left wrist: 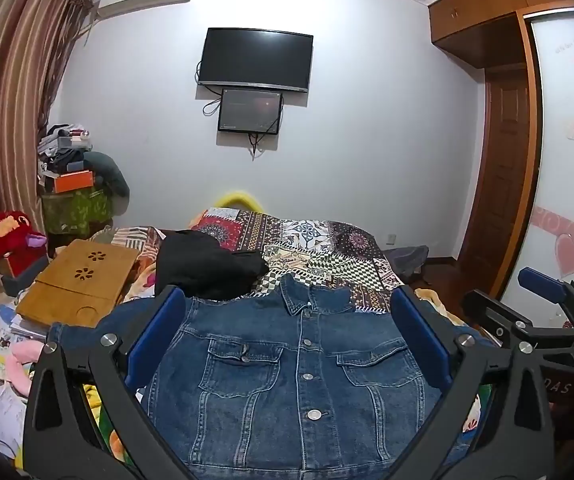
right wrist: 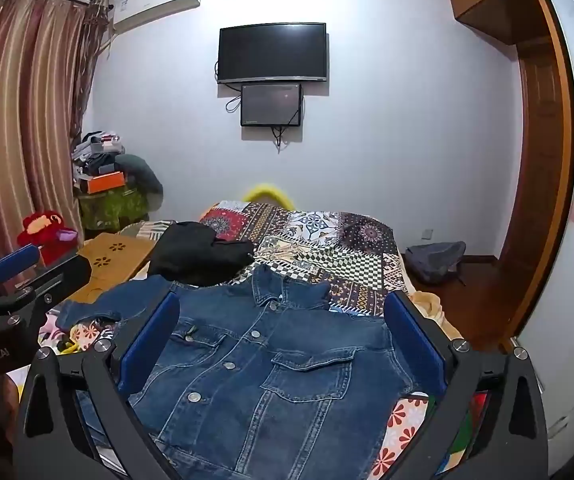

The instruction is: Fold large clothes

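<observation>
A blue denim jacket (left wrist: 299, 376) lies front up and buttoned on the bed, collar toward the far wall. It also shows in the right wrist view (right wrist: 255, 368), with one sleeve spread to the left (right wrist: 99, 308). My left gripper (left wrist: 287, 336) is open and empty, held above the jacket's chest. My right gripper (right wrist: 283, 336) is open and empty, also above the jacket. The right gripper shows at the right edge of the left wrist view (left wrist: 543, 300), and the left gripper at the left edge of the right wrist view (right wrist: 15, 276).
A black garment (left wrist: 207, 268) lies beyond the jacket on the patchwork bedspread (left wrist: 327, 248). A wooden lap tray (left wrist: 83, 280) and clutter sit at the left. A grey bag (right wrist: 435, 260) lies on the floor at the right, near the wardrobe (left wrist: 499, 160).
</observation>
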`<state>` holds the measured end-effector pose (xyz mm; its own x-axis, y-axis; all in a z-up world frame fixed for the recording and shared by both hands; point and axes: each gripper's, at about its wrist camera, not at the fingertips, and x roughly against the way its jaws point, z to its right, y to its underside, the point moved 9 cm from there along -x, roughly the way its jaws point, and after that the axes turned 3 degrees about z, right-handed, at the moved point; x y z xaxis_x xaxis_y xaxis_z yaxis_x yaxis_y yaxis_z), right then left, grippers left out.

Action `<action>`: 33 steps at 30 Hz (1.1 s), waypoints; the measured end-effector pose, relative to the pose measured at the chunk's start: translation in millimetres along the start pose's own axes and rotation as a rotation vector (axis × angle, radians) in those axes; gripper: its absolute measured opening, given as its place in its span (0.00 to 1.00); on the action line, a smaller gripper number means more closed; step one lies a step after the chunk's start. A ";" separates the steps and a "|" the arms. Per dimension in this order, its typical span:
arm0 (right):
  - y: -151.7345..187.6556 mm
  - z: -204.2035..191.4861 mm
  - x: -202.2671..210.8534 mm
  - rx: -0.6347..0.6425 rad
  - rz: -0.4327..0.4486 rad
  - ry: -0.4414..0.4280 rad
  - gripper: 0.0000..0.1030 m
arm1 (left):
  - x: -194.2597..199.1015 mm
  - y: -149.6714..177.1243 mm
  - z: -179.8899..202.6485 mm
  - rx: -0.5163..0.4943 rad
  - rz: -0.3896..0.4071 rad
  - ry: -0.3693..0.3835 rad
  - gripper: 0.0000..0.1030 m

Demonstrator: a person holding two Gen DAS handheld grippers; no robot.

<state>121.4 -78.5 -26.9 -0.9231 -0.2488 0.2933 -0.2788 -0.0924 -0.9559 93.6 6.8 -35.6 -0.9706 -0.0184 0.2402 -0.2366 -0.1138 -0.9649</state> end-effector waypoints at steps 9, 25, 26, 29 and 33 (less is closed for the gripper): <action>1.7 -2.3 -1.1 0.001 -0.004 -0.003 0.99 | 9.0 0.8 -2.7 0.004 0.003 0.000 1.00; 3.4 -3.8 -1.3 0.002 -0.005 -0.006 0.99 | 3.6 -2.8 -5.7 0.005 -0.009 -0.004 1.00; 3.0 -4.1 -1.0 0.002 -0.005 -0.006 0.99 | 3.8 -2.9 -5.8 0.004 -0.008 -0.006 1.00; 2.9 -4.2 -0.9 0.002 -0.005 -0.006 0.99 | 4.4 -3.2 -6.4 0.004 -0.007 -0.006 1.00; 3.0 -4.1 -0.8 0.001 -0.005 -0.006 0.99 | 2.3 -2.4 -5.8 0.004 -0.009 -0.004 1.00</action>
<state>120.2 -74.6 -30.1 -0.9200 -0.2544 0.2983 -0.2834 -0.0943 -0.9544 91.7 12.8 -33.3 -0.9681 -0.0216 0.2496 -0.2454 -0.1176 -0.9623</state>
